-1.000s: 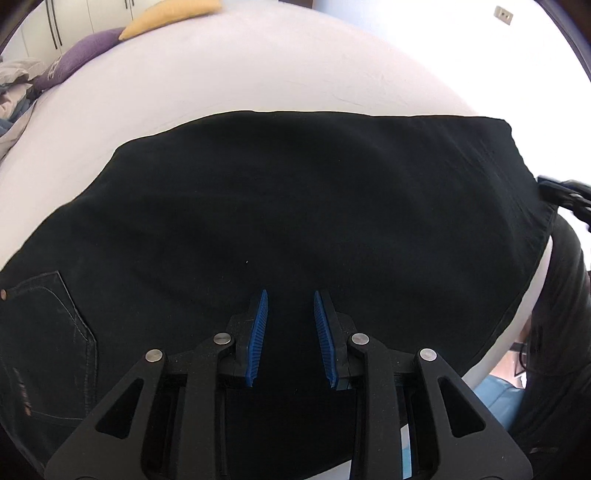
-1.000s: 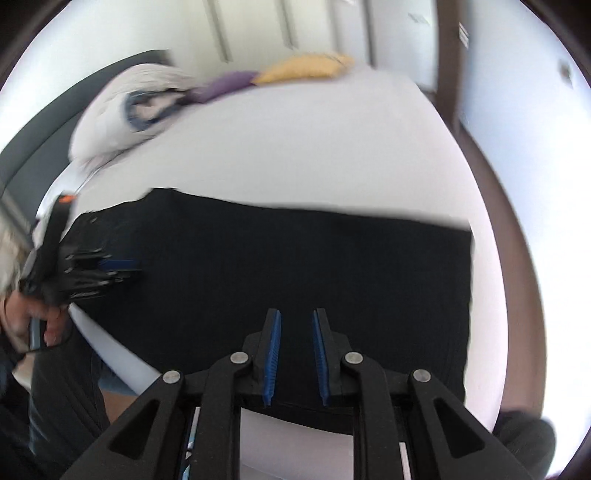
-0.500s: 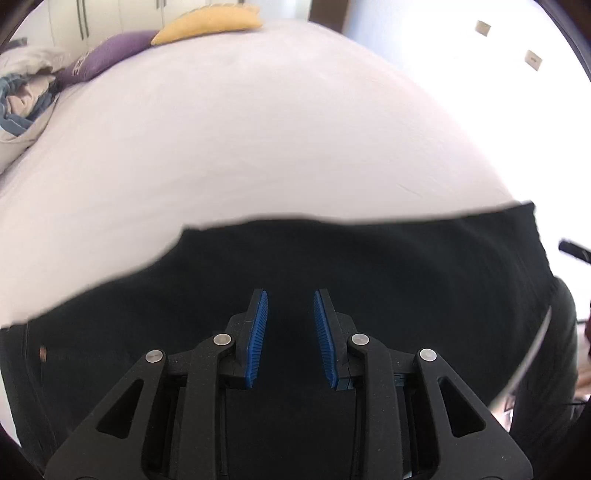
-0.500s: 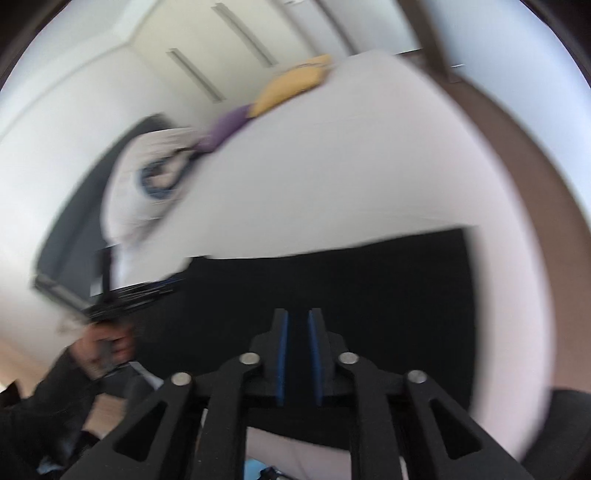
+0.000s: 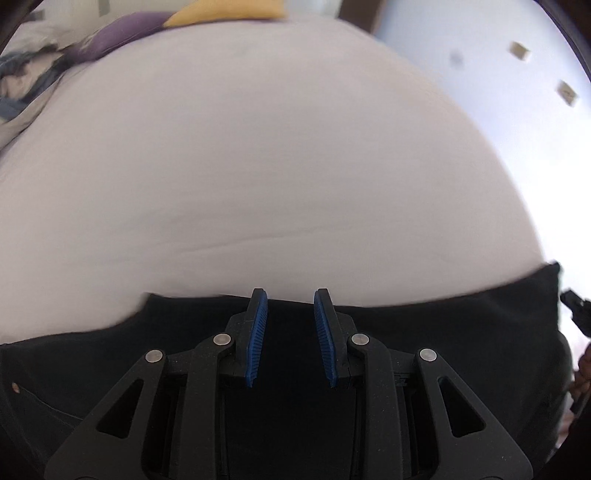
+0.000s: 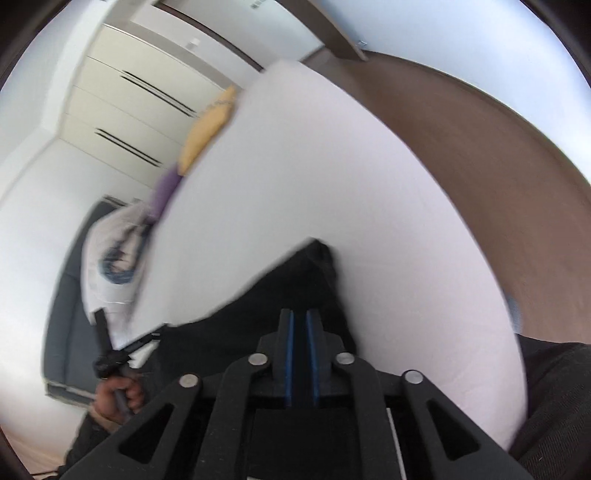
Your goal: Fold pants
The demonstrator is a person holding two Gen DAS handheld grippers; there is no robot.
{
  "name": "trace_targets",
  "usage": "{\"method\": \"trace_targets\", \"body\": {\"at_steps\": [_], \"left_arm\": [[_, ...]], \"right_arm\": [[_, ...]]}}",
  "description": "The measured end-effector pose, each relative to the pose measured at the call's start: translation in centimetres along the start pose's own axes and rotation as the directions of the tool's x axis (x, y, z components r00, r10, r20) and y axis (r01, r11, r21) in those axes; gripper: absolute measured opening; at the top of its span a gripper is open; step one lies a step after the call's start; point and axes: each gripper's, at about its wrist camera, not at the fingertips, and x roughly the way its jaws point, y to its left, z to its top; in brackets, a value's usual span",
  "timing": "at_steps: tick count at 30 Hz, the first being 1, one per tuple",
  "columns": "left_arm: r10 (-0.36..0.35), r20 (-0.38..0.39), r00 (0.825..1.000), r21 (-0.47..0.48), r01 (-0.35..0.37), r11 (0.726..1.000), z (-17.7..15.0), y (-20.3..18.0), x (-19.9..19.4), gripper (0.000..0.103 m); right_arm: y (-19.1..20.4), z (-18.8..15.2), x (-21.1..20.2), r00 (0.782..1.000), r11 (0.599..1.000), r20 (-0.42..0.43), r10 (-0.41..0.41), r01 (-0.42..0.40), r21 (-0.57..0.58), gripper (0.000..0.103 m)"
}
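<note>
The black pants (image 5: pixel 424 332) lie flat near the front edge of the white bed (image 5: pixel 258 166). My left gripper (image 5: pixel 290 301) hovers over their far edge with its blue pads apart and nothing between them. In the right wrist view the pants (image 6: pixel 280 295) run away to the left. My right gripper (image 6: pixel 298 319) is over their near end with its pads almost together; a thin gap shows and I cannot tell if cloth is pinched. The left gripper (image 6: pixel 110 354) also shows there, at the left, in the person's hand.
A yellow pillow (image 5: pixel 225 11) and a purple pillow (image 5: pixel 122 33) lie at the far end of the bed. A bundled duvet (image 6: pixel 114 254) sits at the left. Brown floor (image 6: pixel 480 140) runs along the right side of the bed. White wardrobes (image 6: pixel 122 96) stand behind.
Both grippers have tilted up and pulled back toward the near edge, so less of the pants shows. The right gripper's pads have narrowed from open to almost together.
</note>
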Motion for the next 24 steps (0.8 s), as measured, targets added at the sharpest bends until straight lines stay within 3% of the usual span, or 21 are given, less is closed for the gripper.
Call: {"method": "trace_targets", "body": {"at_steps": [1,2,3,4,6,7,8,9,11,13,14,15,16,18,20,24], "left_arm": [[-0.034,0.001,0.999,0.036,0.034,0.999,-0.5,-2.0,-0.3,0.026],[-0.065,-0.012,0.998,0.07,0.065,0.995,-1.0,-4.0,-0.2,0.026],[-0.085,-0.026,0.996,0.096,0.087,0.992,-1.6,-5.5,0.0,0.026],[-0.102,-0.046,0.994,0.126,0.107,0.986,-2.3,-7.2,0.6,0.026],[-0.107,-0.084,0.991,0.156,0.119,0.981,-3.9,-9.6,2.1,0.026],[-0.09,-0.078,0.993,0.166,0.102,0.981,-4.5,-10.1,2.4,0.026],[-0.07,-0.048,0.996,0.179,0.077,0.981,-5.1,-10.4,2.2,0.026],[-0.07,-0.039,0.997,0.179,0.076,0.981,-5.5,-10.4,2.0,0.026],[-0.095,-0.041,0.995,0.154,0.1,0.983,-6.0,-9.6,1.5,0.026],[-0.106,-0.035,0.994,0.141,0.11,0.984,-6.8,-8.2,0.8,0.026],[-0.094,-0.028,0.995,0.135,0.097,0.986,-7.2,-7.2,0.3,0.026],[-0.073,-0.019,0.997,0.119,0.075,0.99,-7.5,-5.9,-0.4,0.026],[-0.067,-0.009,0.998,0.095,0.068,0.993,-7.6,-4.4,-0.9,0.026],[-0.058,0.029,0.998,0.017,0.058,0.998,-7.5,-0.8,-2.6,0.026],[-0.06,0.049,0.997,-0.044,0.063,0.997,-6.9,2.0,-3.5,0.026],[-0.099,0.081,0.992,-0.102,0.107,0.989,-4.8,5.9,-3.5,0.026]], "right_arm": [[0.8,-0.4,-0.2,0.997,0.997,-0.011,0.081,-0.081,-0.001,0.021],[1.7,-1.4,0.4,0.982,0.983,-0.05,0.184,-0.183,0.018,0.035],[2.3,-2.2,1.2,0.97,0.973,-0.079,0.232,-0.23,0.034,0.046],[2.4,-3.5,2.3,0.954,0.96,-0.111,0.278,-0.272,0.066,0.048],[1.1,-5.8,4.1,0.941,0.946,-0.155,0.301,-0.275,0.169,0.047],[0.2,-6.7,5.0,0.934,0.937,-0.173,0.312,-0.272,0.222,0.038],[-1.2,-7.4,5.0,0.934,0.927,-0.166,0.315,-0.266,0.263,0.011],[-2.5,-7.7,4.4,0.942,0.924,-0.153,0.3,-0.247,0.293,0.0],[-5.7,-7.7,1.5,0.955,0.91,-0.1,0.278,-0.229,0.346,0.0],[-8.1,-6.1,-1.9,0.985,0.929,-0.032,0.167,-0.146,0.341,0.0],[-9.6,-5.5,-4.3,0.991,0.933,0.012,0.132,-0.129,0.337,0.009],[-10.4,-4.9,-7.2,0.998,0.94,0.053,0.045,-0.06,0.336,0.016],[-10.2,-4.5,-8.8,0.996,0.947,0.084,0.014,-0.04,0.319,0.016],[-8.9,-3.7,-11.5,0.986,0.96,0.151,0.077,-0.114,0.257,0.018],[-6.5,-2.6,-11.5,0.979,0.969,0.151,0.134,-0.162,0.186,0.027],[0.3,-0.6,-3.6,0.962,0.96,-0.019,0.271,-0.269,0.079,0.029]]}}
